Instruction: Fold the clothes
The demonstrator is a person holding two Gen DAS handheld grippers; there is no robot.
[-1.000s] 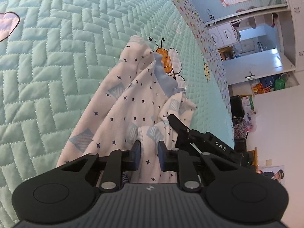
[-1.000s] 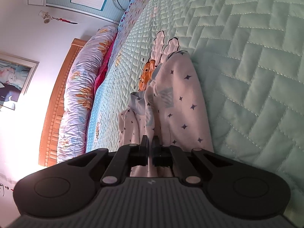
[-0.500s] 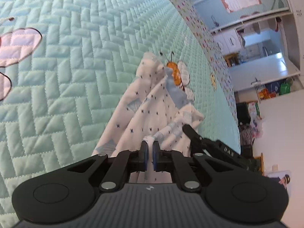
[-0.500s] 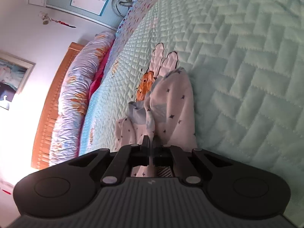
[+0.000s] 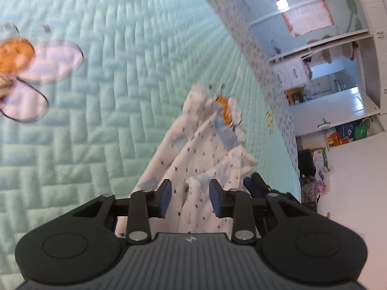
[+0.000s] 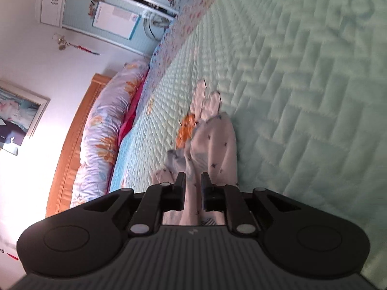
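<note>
Honestly no readable writing; both grippers, left (image 5: 190, 197) and right (image 6: 193, 188), opening around star-print garment (image 5: 200, 154) on quilt (image 5: 108, 96).

free: quilt (image 5: 101, 130) all round | obstacle: garment (image 5: 198, 159) (bunched)

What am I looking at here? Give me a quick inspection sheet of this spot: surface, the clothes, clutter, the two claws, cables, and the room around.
Surface: mint quilt on a bed, with bee patches.
Job's things: white star-print garment, bunched and creased, lying on the quilt.
Clutter: nothing seen on the quilt.
Grippers: left gripper opening, cloth between its jaws, pads not pressing it; right gripper opening, cloth between its jaws too.
Cables: nothing seen.
Surroundings: floral pillow against a wooden headboard; framed picture on the wall; doorway to a bright room.
</note>
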